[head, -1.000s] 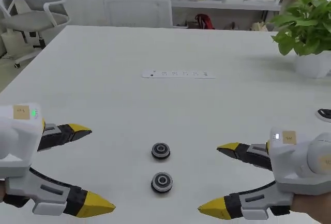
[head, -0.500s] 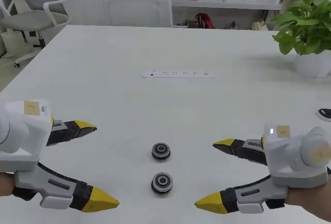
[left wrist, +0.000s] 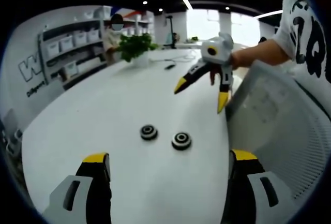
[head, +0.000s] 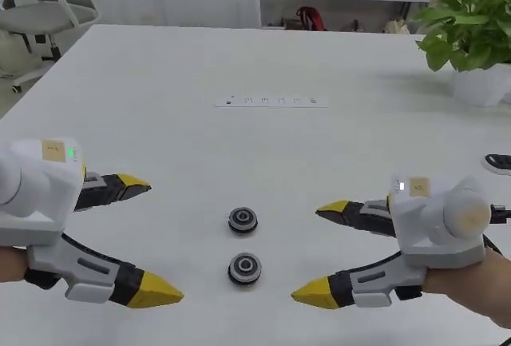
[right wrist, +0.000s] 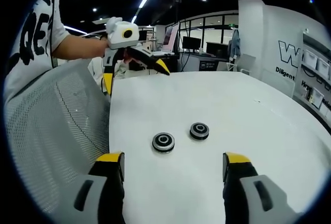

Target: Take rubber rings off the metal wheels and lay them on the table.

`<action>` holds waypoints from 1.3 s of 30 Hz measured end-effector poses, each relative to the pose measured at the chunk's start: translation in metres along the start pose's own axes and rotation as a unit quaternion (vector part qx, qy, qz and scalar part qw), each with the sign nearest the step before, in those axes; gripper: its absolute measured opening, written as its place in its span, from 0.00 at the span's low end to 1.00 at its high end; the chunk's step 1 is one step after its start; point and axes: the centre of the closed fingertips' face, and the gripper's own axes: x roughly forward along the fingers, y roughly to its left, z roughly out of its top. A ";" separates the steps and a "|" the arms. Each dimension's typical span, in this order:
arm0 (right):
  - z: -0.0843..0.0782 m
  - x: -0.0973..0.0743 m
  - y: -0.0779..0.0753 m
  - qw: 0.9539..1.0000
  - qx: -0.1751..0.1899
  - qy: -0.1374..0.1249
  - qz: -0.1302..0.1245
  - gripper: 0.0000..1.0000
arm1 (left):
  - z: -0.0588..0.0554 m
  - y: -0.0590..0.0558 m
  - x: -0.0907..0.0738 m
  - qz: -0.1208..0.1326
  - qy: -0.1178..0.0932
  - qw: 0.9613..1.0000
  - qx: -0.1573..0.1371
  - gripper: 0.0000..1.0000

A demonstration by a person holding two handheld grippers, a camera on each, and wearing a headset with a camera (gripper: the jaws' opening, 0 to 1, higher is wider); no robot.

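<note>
In the head view, two wheels lie flat on the table [head: 239, 146], axles upright. The far wheel [head: 243, 220] sits just beyond the near wheel [head: 244, 268], and each has its black ring on. They lie between the grippers: the left gripper [head: 164, 240] points in from one side, the right gripper [head: 307, 252] from the other. Both are spread wide and hold nothing. Neither looks clearly nearer. The hands hold them low and roughly level over the table, jaws stacked one above the other.

In the left gripper view, the left gripper [left wrist: 169, 157] has its jaws wide apart, and the near wheel [left wrist: 181, 140] and far wheel [left wrist: 149, 132] sit straight ahead between them. The right gripper [left wrist: 200, 100] hangs open beyond.

In the right gripper view, the right gripper [right wrist: 173, 158] is also wide open. The near wheel [right wrist: 163, 142] lies dead ahead, the far wheel [right wrist: 199, 131] beside it, and the left gripper [right wrist: 137, 81] is well apart beyond. We judge that either gripper need only go forward and down to reach a wheel.
</note>
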 end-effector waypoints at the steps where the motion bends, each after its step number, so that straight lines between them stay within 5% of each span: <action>1: 0.000 0.000 0.001 1.000 -0.001 0.000 0.001 0.74 | 0.000 -0.001 0.001 -0.002 0.001 1.000 0.000 0.97; 23: -0.004 0.010 0.015 0.999 -0.017 0.009 0.032 0.65 | -0.002 -0.012 0.009 -0.020 0.014 1.000 0.012 0.94; 39: -0.006 0.018 0.010 0.998 -0.029 0.019 0.044 0.64 | -0.005 -0.013 0.009 -0.019 0.015 1.000 0.006 0.92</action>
